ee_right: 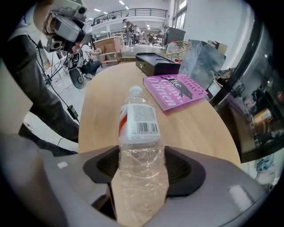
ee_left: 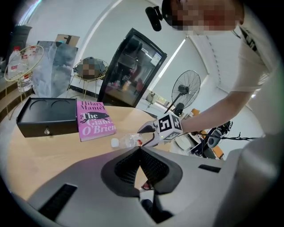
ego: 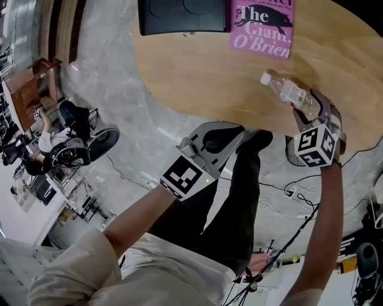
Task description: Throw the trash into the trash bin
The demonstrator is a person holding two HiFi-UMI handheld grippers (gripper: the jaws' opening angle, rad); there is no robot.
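Note:
A clear plastic water bottle with a white cap lies over the near edge of the round wooden table. My right gripper is shut on its crumpled lower half. In the right gripper view the bottle runs up from between the pads of that gripper, label and barcode facing me. My left gripper hangs off the table's edge, above the floor, shut and empty. In the left gripper view its pads meet, and the bottle shows beyond them. No trash bin is clearly in view.
A pink book and a black box lie on the far part of the table. The person's black-trousered legs stand below the grippers. Cables trail on the floor. A standing fan is behind the table.

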